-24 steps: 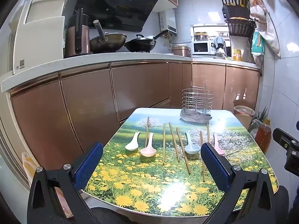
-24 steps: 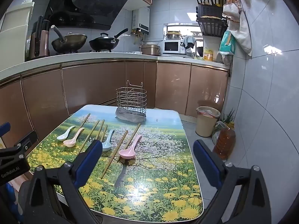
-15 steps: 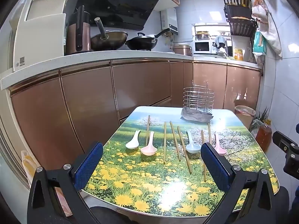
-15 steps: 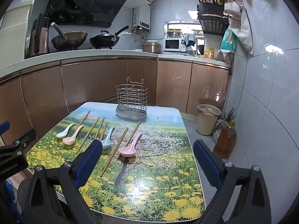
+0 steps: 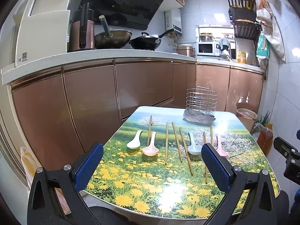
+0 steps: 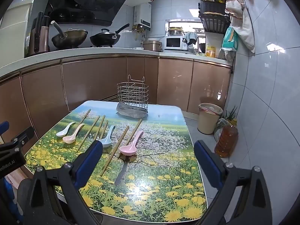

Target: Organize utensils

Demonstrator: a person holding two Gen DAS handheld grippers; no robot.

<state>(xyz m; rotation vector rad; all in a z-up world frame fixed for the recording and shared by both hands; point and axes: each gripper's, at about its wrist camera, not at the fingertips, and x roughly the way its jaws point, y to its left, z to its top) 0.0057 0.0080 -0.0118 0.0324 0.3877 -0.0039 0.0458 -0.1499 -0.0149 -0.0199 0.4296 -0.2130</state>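
Note:
Several spoons and wooden chopsticks lie in a row on the flower-print table [image 5: 150,191]. In the left wrist view I see a white spoon [image 5: 134,143], a pale pink spoon [image 5: 151,148], chopsticks [image 5: 166,142], a light blue spoon [image 5: 193,147] and a pink spoon [image 5: 220,148]. A wire utensil holder [image 5: 201,103] stands at the far edge on grey cloth. In the right wrist view the pink spoon [image 6: 131,144], the blue spoon [image 6: 107,138] and the holder [image 6: 133,97] show. My left gripper [image 5: 151,166] and right gripper [image 6: 148,165] are open and empty above the near edge.
Copper cabinets [image 5: 90,103] and a counter with woks stand left of and behind the table. A bin [image 6: 210,117] and an oil bottle [image 6: 226,140] stand on the floor to the right, by the tiled wall.
Both grippers have drifted slightly; the view has shifted a little. The utensils have not moved and both grippers remain open.

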